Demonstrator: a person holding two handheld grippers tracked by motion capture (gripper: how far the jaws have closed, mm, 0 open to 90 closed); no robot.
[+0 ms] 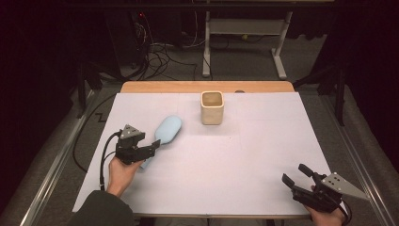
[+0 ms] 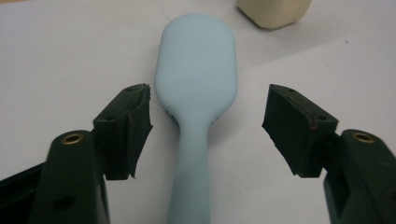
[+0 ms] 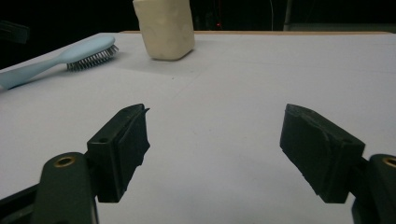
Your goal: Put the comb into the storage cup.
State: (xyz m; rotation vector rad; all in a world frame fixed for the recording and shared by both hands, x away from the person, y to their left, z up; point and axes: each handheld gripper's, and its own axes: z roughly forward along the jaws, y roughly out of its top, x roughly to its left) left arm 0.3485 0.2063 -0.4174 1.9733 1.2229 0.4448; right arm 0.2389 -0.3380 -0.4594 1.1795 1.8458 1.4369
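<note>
A light blue hairbrush (image 1: pixel 168 129) lies bristles down on the white sheet, left of centre, its handle pointing toward the person. My left gripper (image 1: pixel 153 145) hovers over the handle. In the left gripper view the brush (image 2: pixel 196 79) runs up between the jaws of my left gripper (image 2: pixel 208 116), which stand apart on either side of the neck without touching it. My right gripper (image 1: pixel 294 173) rests open at the near right of the table, and in its own view my right gripper (image 3: pixel 215 140) has nothing between the jaws. From there the brush (image 3: pixel 70 56) shows at the far left.
A cream square cup (image 1: pixel 211 108) stands upright at the back centre, just beyond the brush head; this cup (image 2: pixel 273 11) also shows in both gripper views (image 3: pixel 164 28). The white sheet (image 1: pixel 244 160) covers the wooden table. Cables and a desk frame sit on the floor behind.
</note>
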